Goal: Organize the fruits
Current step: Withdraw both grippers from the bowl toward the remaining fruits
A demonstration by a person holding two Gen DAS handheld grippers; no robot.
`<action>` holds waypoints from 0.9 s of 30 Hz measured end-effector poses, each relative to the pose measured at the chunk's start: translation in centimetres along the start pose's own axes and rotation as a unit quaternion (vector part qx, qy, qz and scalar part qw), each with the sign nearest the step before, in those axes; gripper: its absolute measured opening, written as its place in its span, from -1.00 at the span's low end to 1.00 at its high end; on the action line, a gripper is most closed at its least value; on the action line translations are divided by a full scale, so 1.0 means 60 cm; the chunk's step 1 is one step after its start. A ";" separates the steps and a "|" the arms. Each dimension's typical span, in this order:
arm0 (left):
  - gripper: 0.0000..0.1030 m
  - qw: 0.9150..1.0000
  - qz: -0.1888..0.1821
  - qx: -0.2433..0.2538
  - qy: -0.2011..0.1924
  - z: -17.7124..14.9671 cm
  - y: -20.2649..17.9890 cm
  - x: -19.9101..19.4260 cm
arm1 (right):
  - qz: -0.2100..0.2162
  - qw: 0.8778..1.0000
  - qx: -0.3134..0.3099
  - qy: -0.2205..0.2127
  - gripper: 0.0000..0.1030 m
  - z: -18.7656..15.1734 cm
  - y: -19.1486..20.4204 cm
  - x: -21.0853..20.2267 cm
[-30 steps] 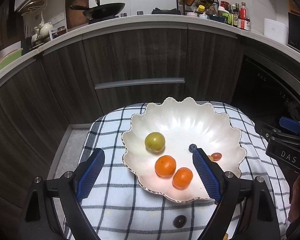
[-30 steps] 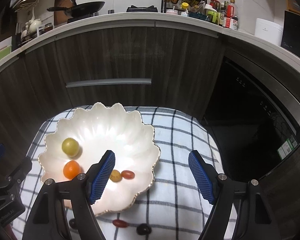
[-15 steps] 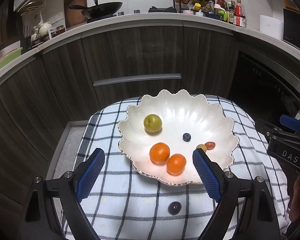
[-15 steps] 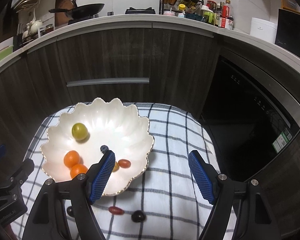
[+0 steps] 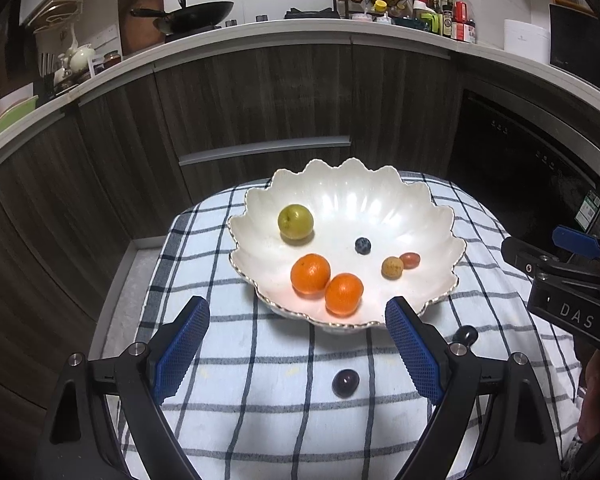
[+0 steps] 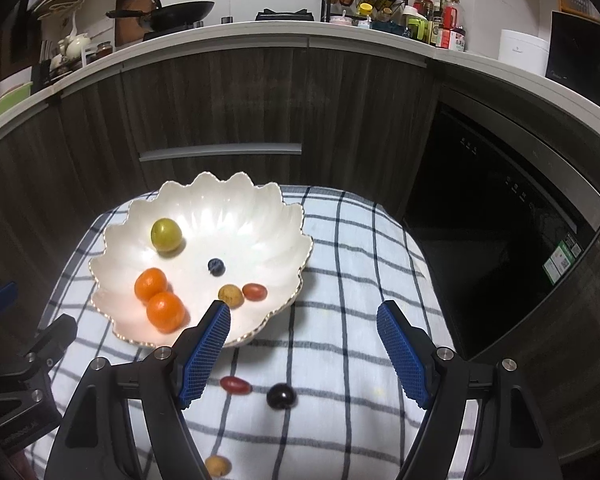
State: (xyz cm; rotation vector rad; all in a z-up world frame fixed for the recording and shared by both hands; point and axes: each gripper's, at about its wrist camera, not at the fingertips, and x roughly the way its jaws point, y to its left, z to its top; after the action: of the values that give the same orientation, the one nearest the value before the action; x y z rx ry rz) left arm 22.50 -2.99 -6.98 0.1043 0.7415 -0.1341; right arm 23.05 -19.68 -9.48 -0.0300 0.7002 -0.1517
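Inside scalloped bowl (image 6: pixel 260 208): two oranges (image 6: pixel 165 312), one green fruit (image 6: pixel 166 234), one blueberry (image 6: pixel 216 266), two small tomatoes, perhaps. On checked cloth (image 6: pixel 360 264), dark grape (image 6: pixel 281 396) between wide-open, empty right gripper (image 6: pixel 302 354) jaws; left gripper (image 5: pixel 298 350) likewise agape, empty

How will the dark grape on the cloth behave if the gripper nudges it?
The dark grape looks round and glossy, so it will probably roll and may slip between pads. It sits on the soft checked cloth, which might damp rolling. Likely squashes under a hard squeeze.
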 end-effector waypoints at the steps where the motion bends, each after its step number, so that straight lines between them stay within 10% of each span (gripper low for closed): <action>1: 0.75 1.000 0.000 0.001 -0.001 -0.003 0.000 -0.001 | 0.002 1.000 0.000 0.001 0.49 -0.003 0.001 0.000; 27: 0.75 0.996 0.030 -0.083 0.034 -0.122 -0.073 -0.030 | 0.106 0.990 -0.088 0.021 0.48 -0.072 -0.012 0.004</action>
State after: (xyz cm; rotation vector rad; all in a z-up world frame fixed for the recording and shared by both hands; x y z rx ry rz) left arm 15.60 -6.15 -11.32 -0.0274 0.8138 -0.0124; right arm 20.34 -20.30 -12.90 -0.1204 0.7535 0.1134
